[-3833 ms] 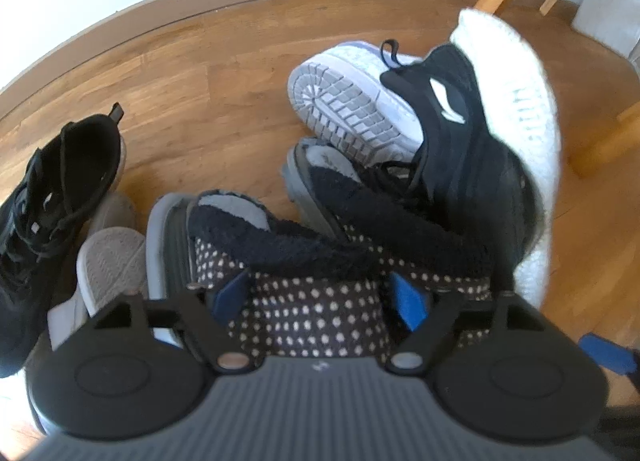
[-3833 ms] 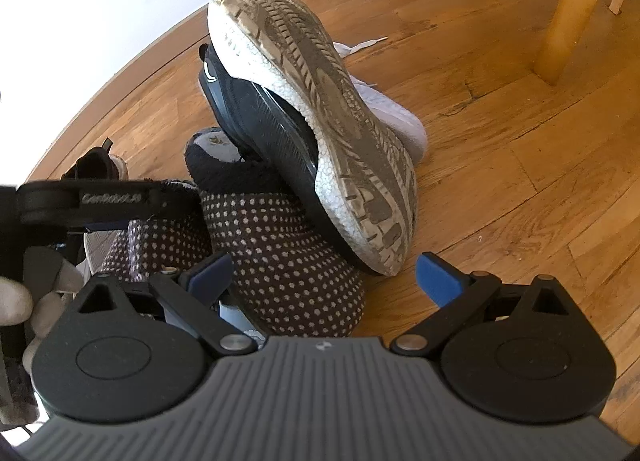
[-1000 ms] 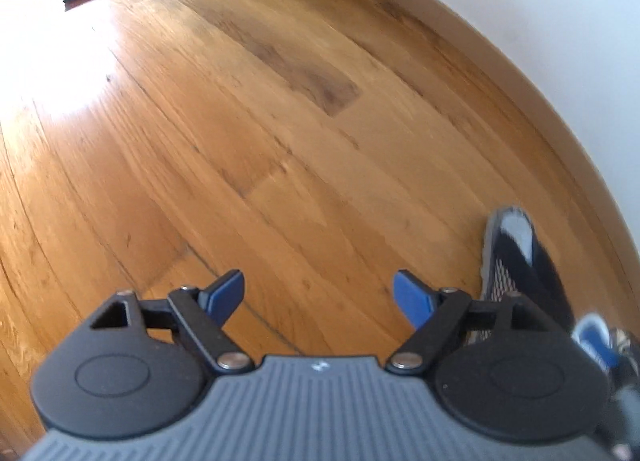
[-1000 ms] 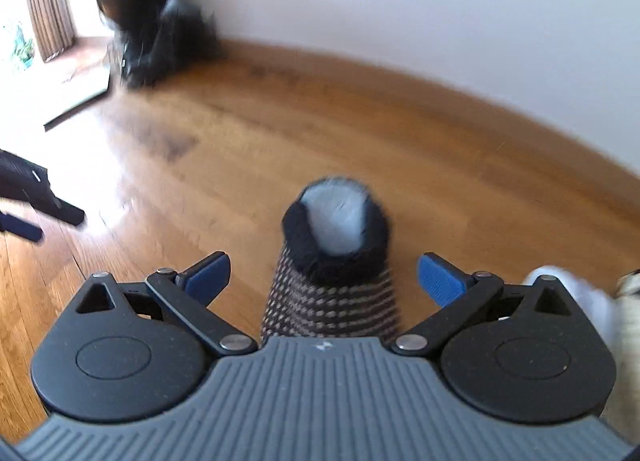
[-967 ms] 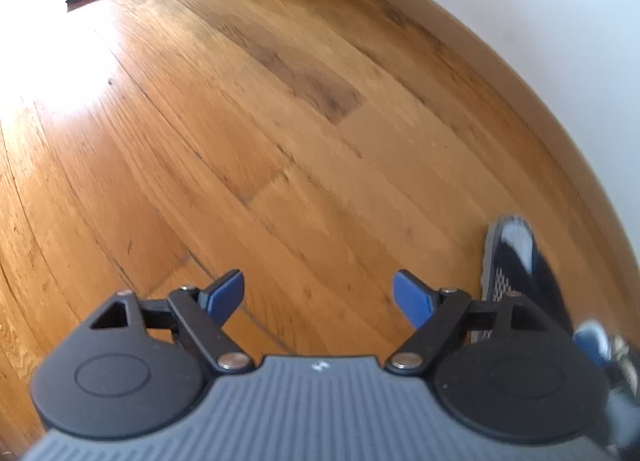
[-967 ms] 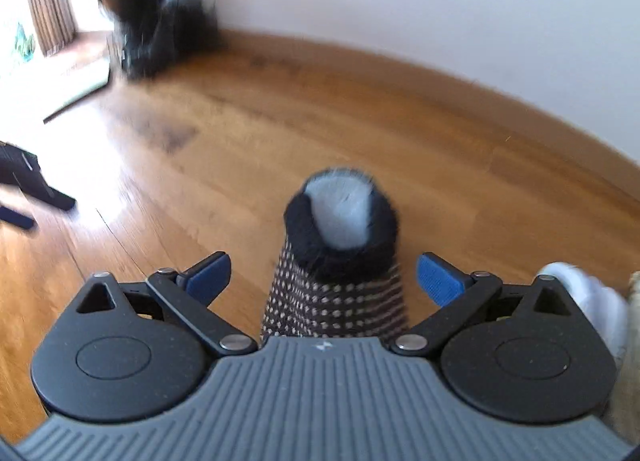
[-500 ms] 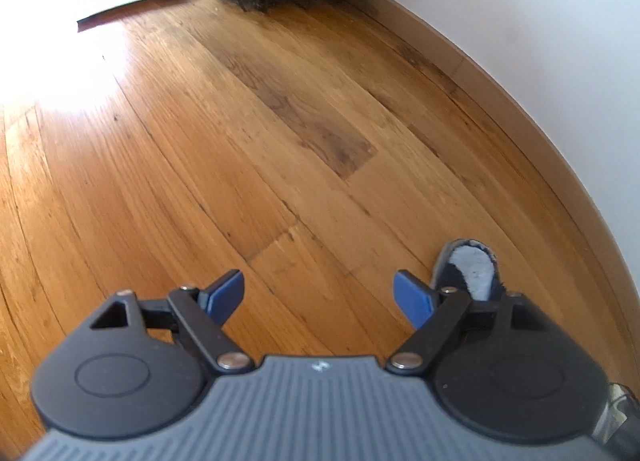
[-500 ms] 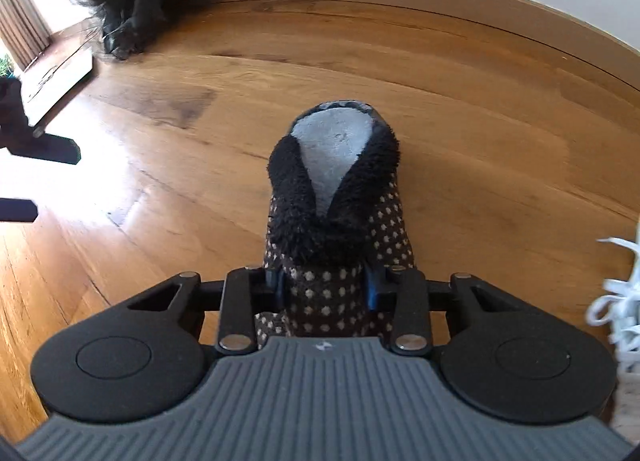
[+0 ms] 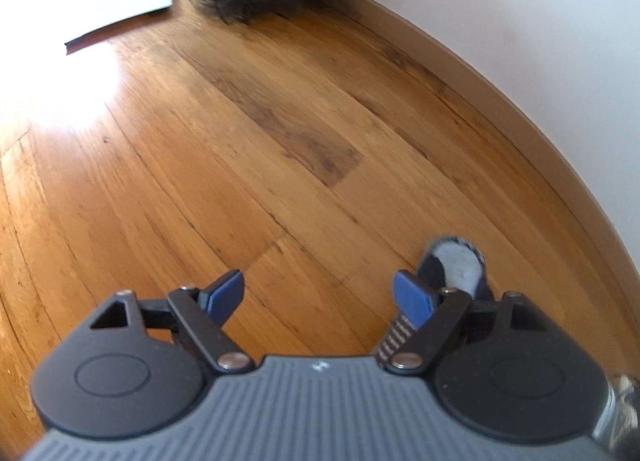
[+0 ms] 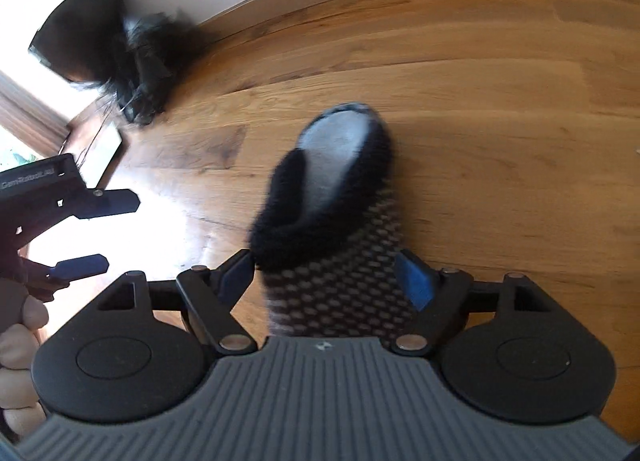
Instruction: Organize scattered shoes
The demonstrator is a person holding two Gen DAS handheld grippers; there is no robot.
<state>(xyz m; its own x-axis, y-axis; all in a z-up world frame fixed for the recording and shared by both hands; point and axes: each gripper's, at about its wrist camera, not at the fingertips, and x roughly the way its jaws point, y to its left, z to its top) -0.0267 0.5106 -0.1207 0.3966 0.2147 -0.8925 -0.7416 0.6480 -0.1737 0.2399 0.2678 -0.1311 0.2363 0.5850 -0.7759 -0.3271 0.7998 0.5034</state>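
Fleece-lined and soft, the dotted slipper [image 10: 336, 229] lies on the wooden floor [image 10: 500, 149] near the baseboard, light and squashy; its toe sides look the firmest hold. Right gripper [image 10: 326, 275] has just been opening, jaws spread either side of it; left gripper [image 9: 320, 293] is spread, empty.

Brown white-dotted slipper [image 10: 340, 281] with black fleece trim, honey-brown floor [image 9: 240, 141]

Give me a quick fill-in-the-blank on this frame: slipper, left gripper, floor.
The dotted slipper has a fluffy ___ collar.
The left gripper has ___ between its open fingers.
The floor is made of ___.
Missing words: black; nothing; wood.
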